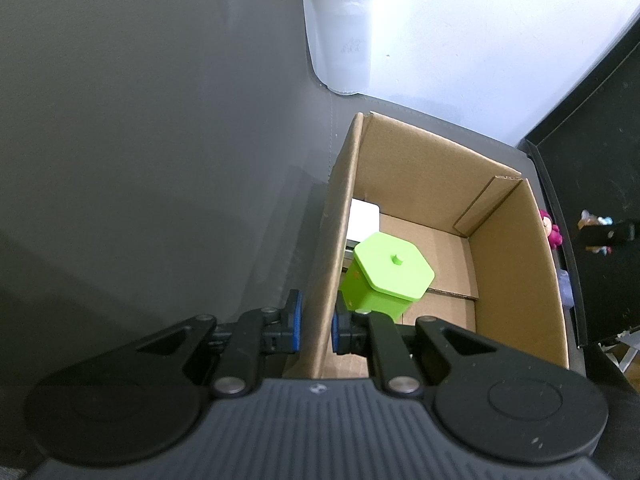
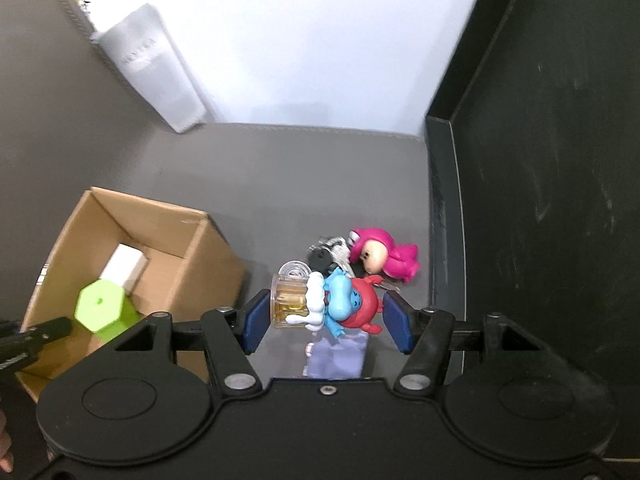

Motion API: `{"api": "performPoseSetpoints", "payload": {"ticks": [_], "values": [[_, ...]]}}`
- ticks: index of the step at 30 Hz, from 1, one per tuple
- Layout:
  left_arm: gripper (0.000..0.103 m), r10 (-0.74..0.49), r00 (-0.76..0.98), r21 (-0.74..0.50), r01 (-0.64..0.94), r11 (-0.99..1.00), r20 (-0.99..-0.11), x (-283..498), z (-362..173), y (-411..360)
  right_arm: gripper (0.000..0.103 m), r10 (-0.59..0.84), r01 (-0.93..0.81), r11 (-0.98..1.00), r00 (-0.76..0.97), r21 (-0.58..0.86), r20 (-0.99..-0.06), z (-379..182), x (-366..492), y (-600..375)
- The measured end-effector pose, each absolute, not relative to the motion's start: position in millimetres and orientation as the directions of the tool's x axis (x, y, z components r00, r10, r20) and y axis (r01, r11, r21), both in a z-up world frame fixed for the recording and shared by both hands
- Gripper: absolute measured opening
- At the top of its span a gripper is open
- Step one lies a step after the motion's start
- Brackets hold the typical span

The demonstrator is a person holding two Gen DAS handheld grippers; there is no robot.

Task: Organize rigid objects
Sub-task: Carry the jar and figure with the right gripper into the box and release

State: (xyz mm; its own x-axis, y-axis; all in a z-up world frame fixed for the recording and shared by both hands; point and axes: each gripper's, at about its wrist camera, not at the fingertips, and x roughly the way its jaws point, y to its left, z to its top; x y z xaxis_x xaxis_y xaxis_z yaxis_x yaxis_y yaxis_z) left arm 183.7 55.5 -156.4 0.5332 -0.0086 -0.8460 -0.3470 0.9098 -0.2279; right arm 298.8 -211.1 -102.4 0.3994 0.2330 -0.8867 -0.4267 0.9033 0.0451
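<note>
A cardboard box (image 1: 516, 256) stands open on the grey mat; it also shows in the right wrist view (image 2: 208, 264). Inside are a green hexagonal container (image 1: 394, 276) (image 2: 104, 308) and a white block (image 1: 362, 218) (image 2: 124, 266). My left gripper (image 1: 317, 328) is shut on the box's left wall. My right gripper (image 2: 326, 318) is open, its blue pads on either side of a blue and red figurine (image 2: 348, 306) holding a clear yellow mug (image 2: 290, 300). A pink figurine (image 2: 384, 256) and a black and white item (image 2: 328, 254) lie just beyond.
A frosted cup (image 1: 340, 28) (image 2: 156, 68) stands at the mat's far edge by the white wall. A black panel (image 2: 540, 184) runs along the right. A pale purple flat item (image 2: 338, 360) lies under my right gripper.
</note>
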Motion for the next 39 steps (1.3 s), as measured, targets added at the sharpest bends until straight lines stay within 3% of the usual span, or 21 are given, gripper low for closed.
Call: {"api": "performPoseSetpoints", "payload": {"ticks": [21, 30, 39], "values": [[0.012, -0.03, 0.529, -0.236, -0.325, 0.916, -0.848, 185, -154, 61, 0.059, 0.3, -0.577, 0.817, 0.402, 0.015, -0.865, -54, 279, -140], [0.012, -0.045, 0.527, -0.244, -0.314, 0.917, -0.849, 187, -155, 64, 0.059, 0.287, -0.642, 0.767, 0.359, -0.011, -0.888, -65, 268, -109], [0.013, -0.054, 0.525, -0.253, -0.316, 0.914, -0.85, 187, -154, 67, 0.059, 0.187, -0.695, 0.714, 0.31, -0.087, -0.932, -92, 264, -78]]}}
